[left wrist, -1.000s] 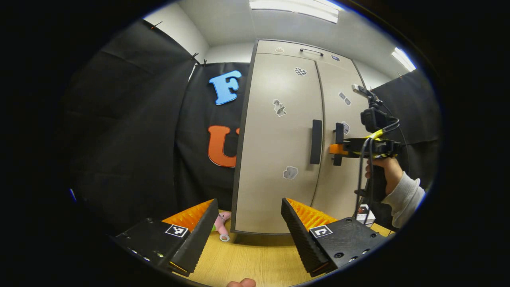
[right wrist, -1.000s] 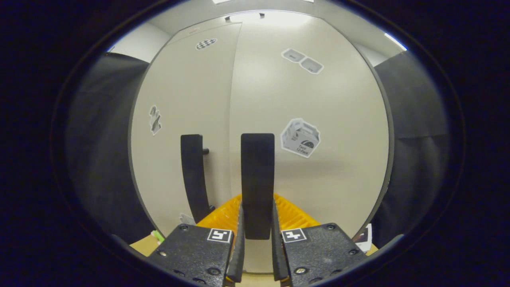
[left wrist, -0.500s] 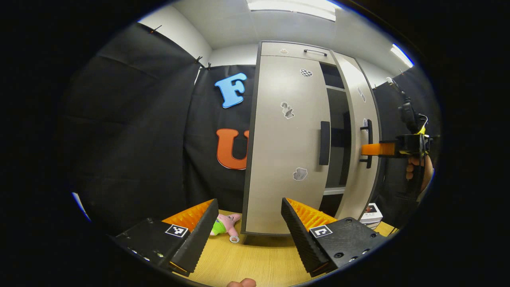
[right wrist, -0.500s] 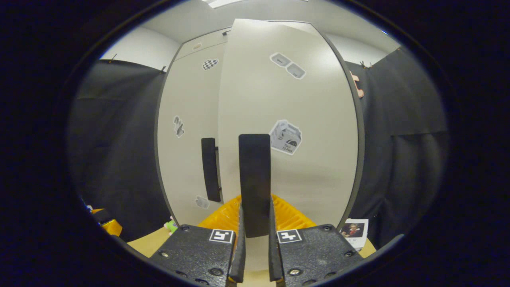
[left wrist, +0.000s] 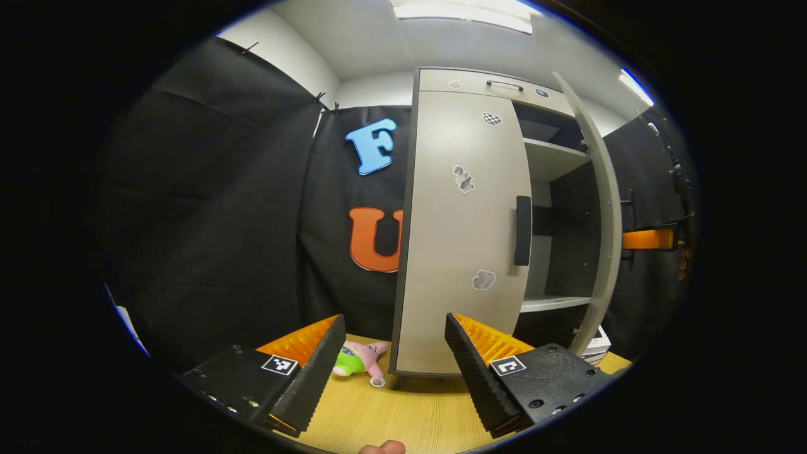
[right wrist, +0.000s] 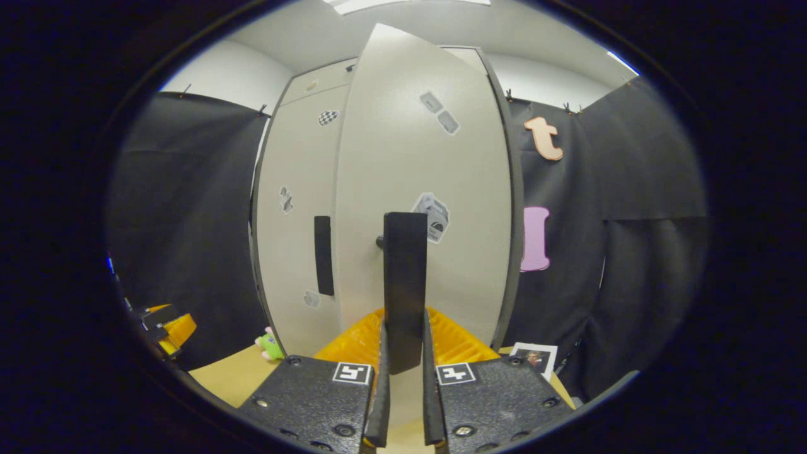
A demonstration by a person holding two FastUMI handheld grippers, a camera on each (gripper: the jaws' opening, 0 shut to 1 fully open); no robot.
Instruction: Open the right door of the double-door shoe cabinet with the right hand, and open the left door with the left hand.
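Grey cabinet (left wrist: 463,221), right door (left wrist: 602,208) ajar, shows bare shelves (left wrist: 555,157).

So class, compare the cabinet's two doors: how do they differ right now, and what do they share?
The right door is swung open, showing shelves; the left door is shut. The right hand-held gripper is shut on the right door's handle; the left door's handle is untouched, the left hand-held gripper open and well short of it. Both are beige, with stickers and black vertical handles.
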